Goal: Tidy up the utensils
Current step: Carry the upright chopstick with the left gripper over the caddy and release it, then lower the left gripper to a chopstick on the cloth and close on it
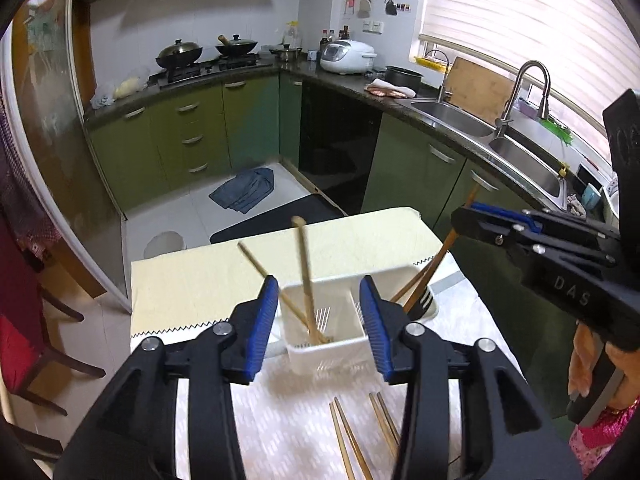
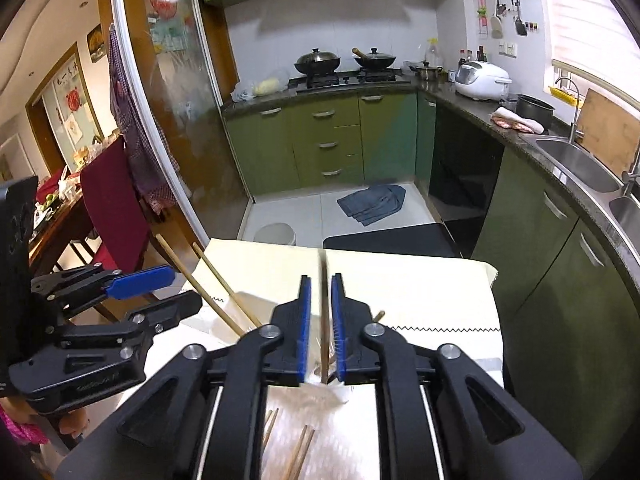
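Observation:
A white utensil basket stands on the table with two light chopsticks leaning in its left compartment. My left gripper is open, its blue pads on either side of the basket. My right gripper is shut on a brown chopstick, held upright over the basket's right compartment; the gripper also shows in the left wrist view, with brown chopsticks below it. Several loose chopsticks lie on the table near me.
A pale yellow cloth covers the table's far half. Green cabinets, a sink and counter run along the right. A red-cushioned chair stands at the left. A black floor mat lies beyond the table.

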A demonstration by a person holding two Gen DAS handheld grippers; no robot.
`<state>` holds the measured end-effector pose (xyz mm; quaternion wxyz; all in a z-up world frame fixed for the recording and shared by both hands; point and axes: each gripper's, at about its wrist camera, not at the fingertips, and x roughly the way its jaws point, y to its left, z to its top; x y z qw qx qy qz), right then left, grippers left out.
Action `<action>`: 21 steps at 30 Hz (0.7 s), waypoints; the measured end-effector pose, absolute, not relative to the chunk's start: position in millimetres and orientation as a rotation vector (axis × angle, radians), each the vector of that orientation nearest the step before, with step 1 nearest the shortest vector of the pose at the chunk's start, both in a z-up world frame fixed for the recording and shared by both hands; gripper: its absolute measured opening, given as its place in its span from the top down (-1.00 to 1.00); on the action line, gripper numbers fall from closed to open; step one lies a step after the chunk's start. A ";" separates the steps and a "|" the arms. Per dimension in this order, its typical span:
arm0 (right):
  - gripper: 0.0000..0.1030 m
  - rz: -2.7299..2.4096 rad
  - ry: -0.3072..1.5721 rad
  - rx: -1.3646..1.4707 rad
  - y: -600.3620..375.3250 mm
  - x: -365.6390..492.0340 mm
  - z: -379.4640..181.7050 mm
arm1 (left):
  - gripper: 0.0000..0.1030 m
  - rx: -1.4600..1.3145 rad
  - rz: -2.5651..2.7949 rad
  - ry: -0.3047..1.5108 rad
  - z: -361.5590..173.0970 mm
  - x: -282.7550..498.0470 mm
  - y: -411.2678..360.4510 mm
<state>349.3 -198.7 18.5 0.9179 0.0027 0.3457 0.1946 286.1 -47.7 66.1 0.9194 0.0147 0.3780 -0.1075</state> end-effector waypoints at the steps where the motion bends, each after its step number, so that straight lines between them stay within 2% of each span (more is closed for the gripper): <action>1: 0.79 0.396 0.706 0.006 -199.2 347.6 19.6 | 0.21 0.036 -0.221 0.776 66.2 282.8 -46.3; 6: 0.78 0.412 0.656 0.040 -213.0 320.4 33.8 | 0.20 0.026 -0.216 0.799 66.0 264.7 -42.7; 10: 0.56 0.434 0.625 0.036 -228.9 276.5 37.5 | 0.06 0.012 -0.212 0.874 45.9 243.2 -38.4; 12: 0.48 0.443 0.657 0.008 -232.3 256.5 23.8 | 0.06 0.010 -0.216 0.955 19.7 231.6 -38.7; 17: 0.48 0.445 0.801 -0.030 -241.9 226.6 -42.2 | 0.06 0.032 -0.224 1.138 -55.6 213.9 -43.3; 21: 0.48 0.430 0.911 0.000 -256.2 221.5 -97.8 | 0.06 0.040 -0.183 1.216 -96.8 213.5 -45.1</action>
